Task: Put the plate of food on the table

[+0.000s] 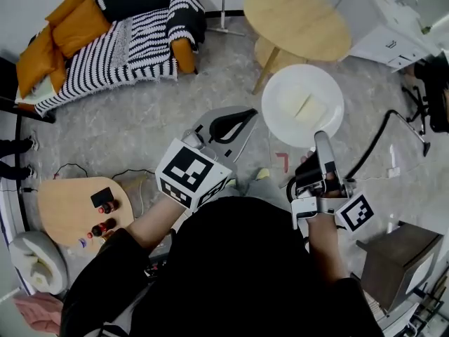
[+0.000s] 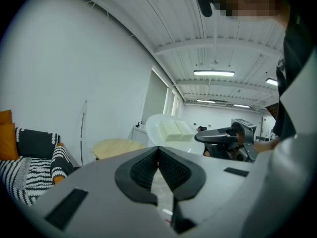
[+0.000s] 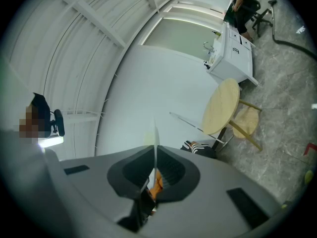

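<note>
Right of centre in the head view, the right gripper (image 1: 321, 140) is clamped on the near rim of the white plate (image 1: 283, 83), which is held in the air below the round wooden table (image 1: 295, 20). The left gripper (image 2: 158, 151) has its jaws pressed together on nothing. The plate looks stiff, smooth and breakable (pale food slabs (image 1: 303, 107) could slide), so the hold needs a deep bite on the rim and a level plate.

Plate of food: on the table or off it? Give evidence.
Off it: the right tool grips the plate by its rim, mid-air, short of the round table.
</note>
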A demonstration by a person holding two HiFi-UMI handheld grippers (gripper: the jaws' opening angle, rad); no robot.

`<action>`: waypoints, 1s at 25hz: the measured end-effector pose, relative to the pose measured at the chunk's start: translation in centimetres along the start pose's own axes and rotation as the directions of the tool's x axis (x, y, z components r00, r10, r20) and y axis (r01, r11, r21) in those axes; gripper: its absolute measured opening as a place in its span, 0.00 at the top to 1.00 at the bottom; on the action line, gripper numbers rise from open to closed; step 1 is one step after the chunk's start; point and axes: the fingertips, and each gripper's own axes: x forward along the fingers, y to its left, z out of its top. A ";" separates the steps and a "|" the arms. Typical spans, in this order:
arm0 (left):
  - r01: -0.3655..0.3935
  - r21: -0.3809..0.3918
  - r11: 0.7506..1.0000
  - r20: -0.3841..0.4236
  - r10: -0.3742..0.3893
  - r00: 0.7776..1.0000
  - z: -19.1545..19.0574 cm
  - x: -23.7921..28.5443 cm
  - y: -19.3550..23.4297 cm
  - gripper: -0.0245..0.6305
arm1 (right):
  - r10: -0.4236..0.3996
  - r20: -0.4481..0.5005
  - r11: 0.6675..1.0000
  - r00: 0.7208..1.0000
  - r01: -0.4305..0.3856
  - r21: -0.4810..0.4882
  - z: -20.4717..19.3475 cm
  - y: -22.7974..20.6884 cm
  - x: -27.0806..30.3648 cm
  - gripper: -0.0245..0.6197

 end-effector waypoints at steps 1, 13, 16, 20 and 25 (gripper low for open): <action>0.000 -0.001 1.000 0.003 0.000 1.000 0.1 -0.1 0.1 0.95 | 0.002 0.000 1.000 1.000 -0.002 -0.003 0.0 0.1 0.1 0.93; -0.013 -0.006 1.000 0.049 0.013 0.999 1.4 -1.7 1.8 0.95 | 0.023 -0.005 0.999 1.000 -0.024 -0.029 -0.9 2.0 1.8 0.93; -0.004 -0.007 1.000 0.051 0.004 0.999 1.4 -1.6 1.6 0.95 | 0.024 -0.002 0.999 1.000 -0.024 -0.040 -0.7 2.2 1.6 0.93; 0.003 -0.017 1.000 0.055 -0.002 0.998 1.3 -1.5 1.4 0.95 | 0.022 -0.003 0.999 1.000 -0.022 -0.048 -0.6 2.2 1.7 0.93; 0.002 -0.021 1.000 0.054 -0.001 0.999 1.2 -1.3 1.5 0.95 | 0.023 -0.001 0.999 1.000 -0.023 -0.048 -0.4 2.1 1.8 0.93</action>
